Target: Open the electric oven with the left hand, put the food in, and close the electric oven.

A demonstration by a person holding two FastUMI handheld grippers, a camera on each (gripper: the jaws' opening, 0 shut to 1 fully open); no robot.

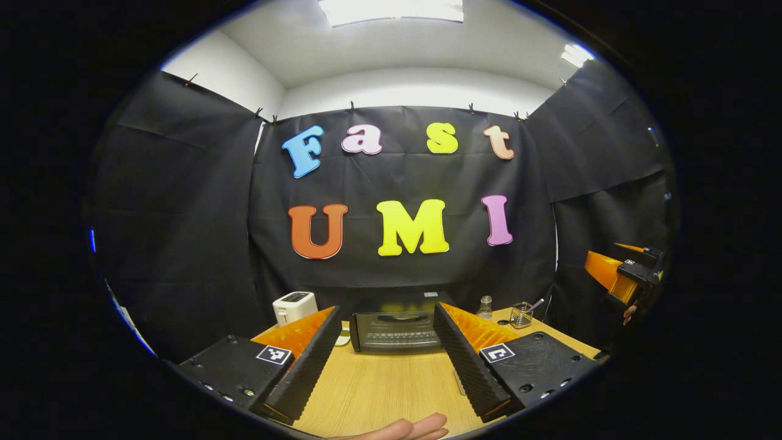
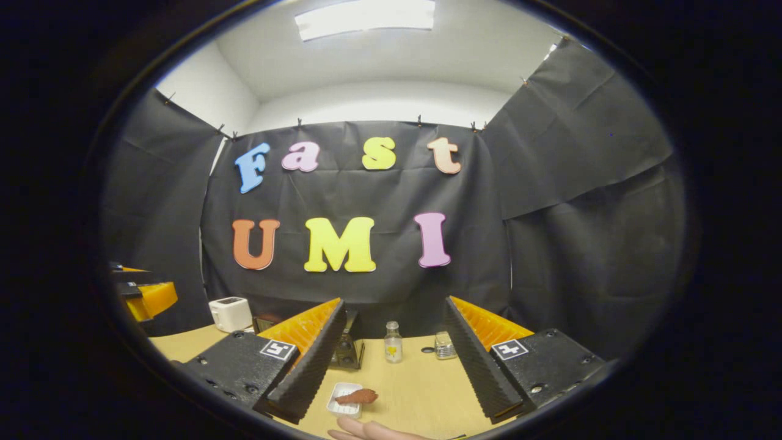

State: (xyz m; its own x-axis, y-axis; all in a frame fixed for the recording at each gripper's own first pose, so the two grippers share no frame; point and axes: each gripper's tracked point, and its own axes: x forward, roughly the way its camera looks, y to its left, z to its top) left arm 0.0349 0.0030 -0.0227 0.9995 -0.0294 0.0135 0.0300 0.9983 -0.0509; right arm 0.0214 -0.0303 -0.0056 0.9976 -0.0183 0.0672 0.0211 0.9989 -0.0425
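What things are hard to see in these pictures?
- Oven, right gripper view: mostly hidden behind the right tool's finger.
- Oven door, left gripper view: too far to tell if fully shut.
- Food on its tray, right gripper view: too small to identify.

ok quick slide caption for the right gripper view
Open right tongs hover over the wooden table, framing a small tray of food and a glass bottle.
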